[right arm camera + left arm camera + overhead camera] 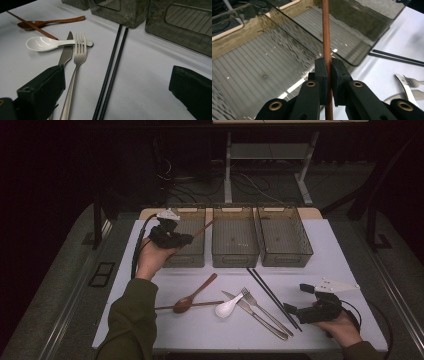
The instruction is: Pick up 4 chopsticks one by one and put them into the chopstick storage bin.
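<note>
1. We see the left gripper [186, 239] up at eleven o'clock on the table, held over the left bin [187, 251], its jaws clamped tight on a brown wooden chopstick [205, 227].
2. In the left gripper view the chopstick [326, 37] runs straight up toward twelve o'clock from between the two black pads, which press on it from both sides.
3. From the high view that stick slants up toward one o'clock from the gripper, its far end above the gap between the left bin and the middle bin [235, 240].
4. We find the right gripper [295, 301] low at four o'clock on the table, jaws spread wide with nothing between them.
5. In the right gripper view its two black jaws stand well apart at the bottom corners, and bare white table [150, 82] lies between them.
6. A second brown chopstick [192, 305] lies flat at six o'clock on the table, crossing the wooden spoon [194, 295].
7. Just beside them, toward the right, we see the white spoon [227, 308], its handle resting across the knife [252, 314] and the fork [265, 312].
8. A pair of black chopsticks [272, 297] lies side by side at five o'clock, angled toward the right gripper.
9. The right bin [284, 237] sits at one o'clock, next to the middle bin.
</note>
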`<action>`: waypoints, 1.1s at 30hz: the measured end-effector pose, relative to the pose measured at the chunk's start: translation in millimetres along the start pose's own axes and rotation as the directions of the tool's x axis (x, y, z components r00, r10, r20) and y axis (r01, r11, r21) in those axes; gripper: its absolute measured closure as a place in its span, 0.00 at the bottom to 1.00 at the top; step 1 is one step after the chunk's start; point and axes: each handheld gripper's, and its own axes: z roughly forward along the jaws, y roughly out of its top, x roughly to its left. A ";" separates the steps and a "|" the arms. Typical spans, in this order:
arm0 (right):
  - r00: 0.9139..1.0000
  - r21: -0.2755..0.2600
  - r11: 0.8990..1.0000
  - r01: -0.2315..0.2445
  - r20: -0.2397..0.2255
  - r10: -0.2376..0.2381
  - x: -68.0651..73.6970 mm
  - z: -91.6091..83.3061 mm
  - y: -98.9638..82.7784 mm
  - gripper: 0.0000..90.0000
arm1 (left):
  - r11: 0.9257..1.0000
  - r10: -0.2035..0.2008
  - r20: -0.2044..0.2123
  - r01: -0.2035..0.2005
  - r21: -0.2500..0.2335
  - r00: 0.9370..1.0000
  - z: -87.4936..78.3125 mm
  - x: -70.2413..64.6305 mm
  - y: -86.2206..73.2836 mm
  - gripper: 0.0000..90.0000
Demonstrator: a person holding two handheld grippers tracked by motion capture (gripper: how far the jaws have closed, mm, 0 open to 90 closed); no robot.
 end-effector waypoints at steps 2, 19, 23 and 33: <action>1.000 -0.001 1.000 0.000 0.001 0.000 -0.2 0.1 -0.1 0.01 | 1.000 -0.001 -0.005 0.001 -0.006 1.000 1.9 2.5 2.8 0.93; 1.000 -0.010 1.000 -0.005 -0.010 0.005 0.0 -1.4 0.4 0.01 | 0.998 -0.004 -0.098 -0.002 -0.055 0.995 20.6 30.9 30.0 0.93; 1.000 -0.006 1.000 -0.006 -0.014 0.006 -0.3 -2.0 0.6 0.01 | 0.997 -0.039 -0.136 0.029 -0.076 0.990 24.7 42.9 24.1 0.93; 1.000 -0.007 1.000 -0.009 -0.015 0.009 -0.6 -2.2 0.5 0.01 | 0.987 -0.116 -0.185 0.092 -0.133 0.976 38.3 58.7 11.1 0.93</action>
